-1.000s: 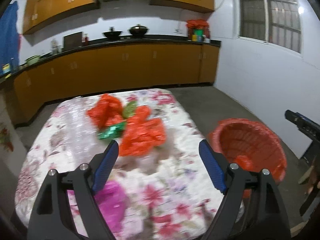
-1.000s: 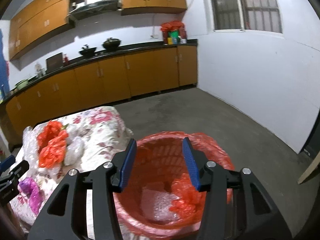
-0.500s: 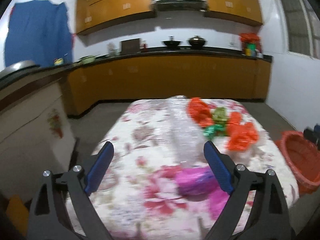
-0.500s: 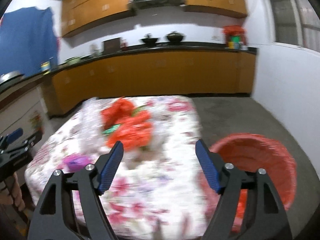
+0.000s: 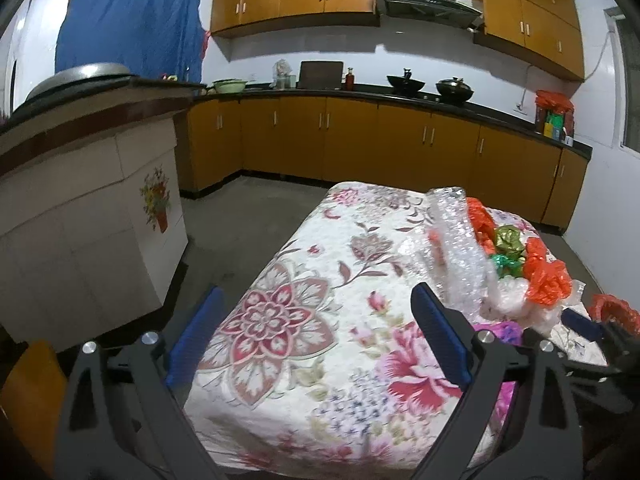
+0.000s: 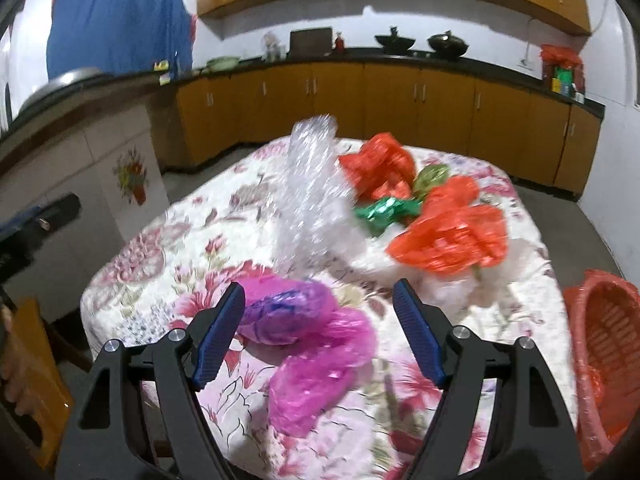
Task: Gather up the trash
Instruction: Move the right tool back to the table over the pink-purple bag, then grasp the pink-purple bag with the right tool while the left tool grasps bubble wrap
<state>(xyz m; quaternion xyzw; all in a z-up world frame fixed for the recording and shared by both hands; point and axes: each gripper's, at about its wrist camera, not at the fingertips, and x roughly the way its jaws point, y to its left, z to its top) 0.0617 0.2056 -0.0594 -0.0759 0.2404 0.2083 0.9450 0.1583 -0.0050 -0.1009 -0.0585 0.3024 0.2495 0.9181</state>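
Filling most of both views, a table under a white cloth printed with red and pink flowers (image 6: 200,248) carries all the loose trash. Beyond it runs a long row of orange-brown kitchen cabinets (image 5: 360,140) under a black counter. At the table's right edge, lower than the tabletop, stands a round red woven plastic basket (image 6: 612,328) lined with red film.

On the cloth, a crumpled sheet of clear bubble wrap (image 6: 308,184) rises in the middle, with crumpled orange plastic bags (image 6: 452,236) just to its right and a small green foil wrapper (image 6: 384,210) between them. Nearer the camera lies a crumpled magenta plastic bag (image 6: 312,344).

The right gripper (image 6: 320,328) has just been spreading its blue jaws; they stand apart on either side of the magenta bag's near end, whether touching it I cannot tell. The left gripper (image 5: 316,340) is likewise released, its jaws just widened, with only flowered cloth between them and the table's left edge below.
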